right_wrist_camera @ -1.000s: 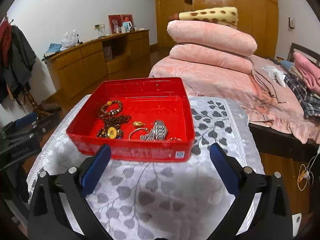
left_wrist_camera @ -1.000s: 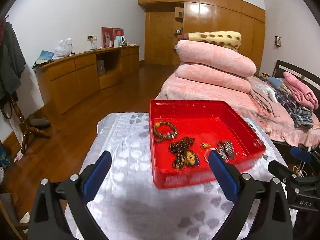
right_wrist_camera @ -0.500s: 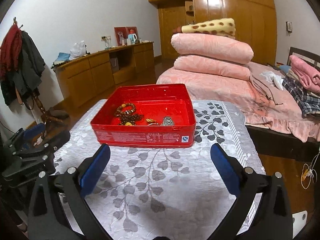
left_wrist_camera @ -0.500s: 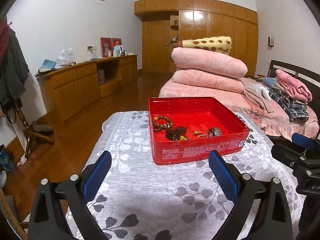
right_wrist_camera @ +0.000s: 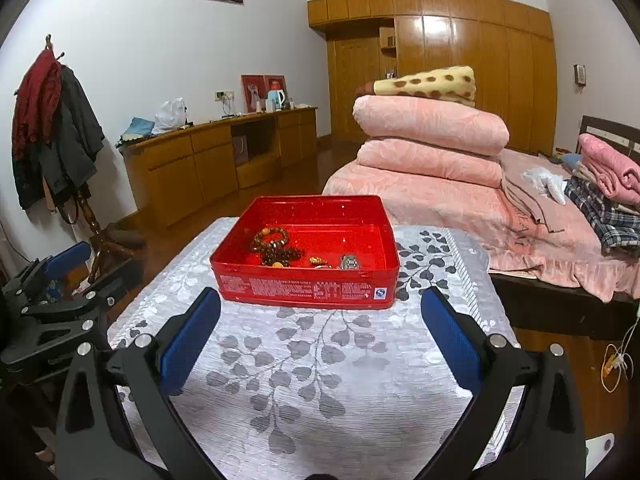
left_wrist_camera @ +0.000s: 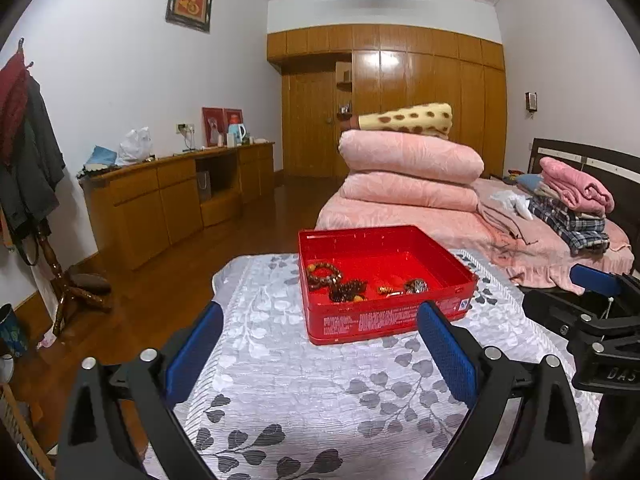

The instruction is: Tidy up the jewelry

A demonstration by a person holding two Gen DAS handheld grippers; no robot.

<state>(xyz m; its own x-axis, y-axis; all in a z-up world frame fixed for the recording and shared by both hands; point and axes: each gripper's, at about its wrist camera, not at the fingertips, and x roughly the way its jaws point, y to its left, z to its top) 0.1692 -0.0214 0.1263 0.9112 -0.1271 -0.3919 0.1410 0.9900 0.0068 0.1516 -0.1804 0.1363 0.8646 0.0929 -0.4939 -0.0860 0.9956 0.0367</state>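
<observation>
A red tin box (left_wrist_camera: pixel 360 322) stands on a small table with a grey leaf-pattern cloth (left_wrist_camera: pixel 304 396); it also shows in the right wrist view (right_wrist_camera: pixel 308 288). Inside lie a brown bead bracelet (left_wrist_camera: pixel 323 274), a dark bead string (left_wrist_camera: pixel 349 290), a small gold piece (left_wrist_camera: pixel 384 290) and a metal watch (right_wrist_camera: pixel 349 262). My left gripper (left_wrist_camera: pixel 320 352) is open and empty, well back from the box. My right gripper (right_wrist_camera: pixel 320 340) is open and empty, also short of the box. Each gripper shows at the edge of the other's view.
A bed with stacked pink quilts (left_wrist_camera: pixel 412 176) lies behind and to the right of the table. A long wooden sideboard (left_wrist_camera: pixel 172 200) runs along the left wall. A coat stand with clothes (right_wrist_camera: pixel 56 128) is at the far left. Wooden floor surrounds the table.
Both grippers have pulled back and away from the red box, which now looks smaller and farther. Both stay open and empty.
</observation>
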